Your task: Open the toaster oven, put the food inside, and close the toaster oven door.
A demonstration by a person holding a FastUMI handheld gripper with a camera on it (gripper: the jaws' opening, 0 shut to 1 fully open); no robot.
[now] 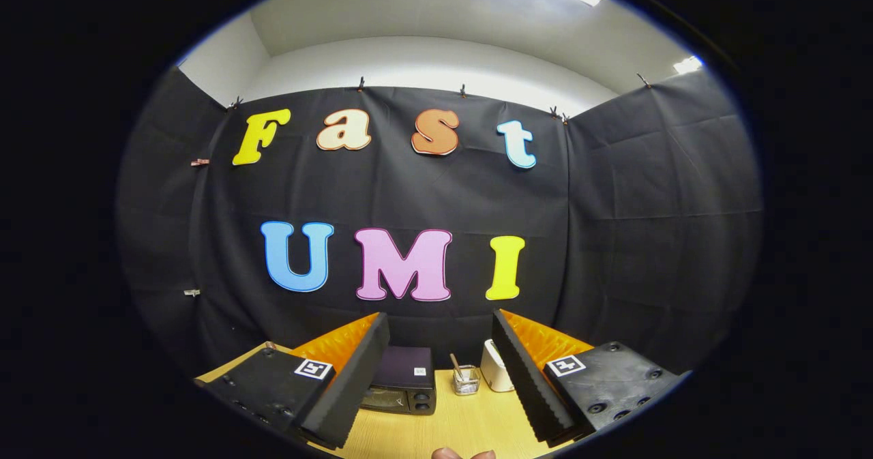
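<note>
While my tongs [436,384] hang spread and empty, the toaster oven [404,382] sits shut beyond them.
Reaching carelessly, I could knock the small jar [466,380] beside it.

The hand-held gripper [436,377] is hanging with its two fingers spread wide apart, gripping nothing between them. Each ribbed finger is slanting inward as it reaches forward, one from about 7 o'clock and the other from about 5 o'clock, and each finger's body is carrying a square black-and-white marker tag. The person's fingertips [464,453] are just peeking in at 6 o'clock, below the gap between the two fingers.
</note>
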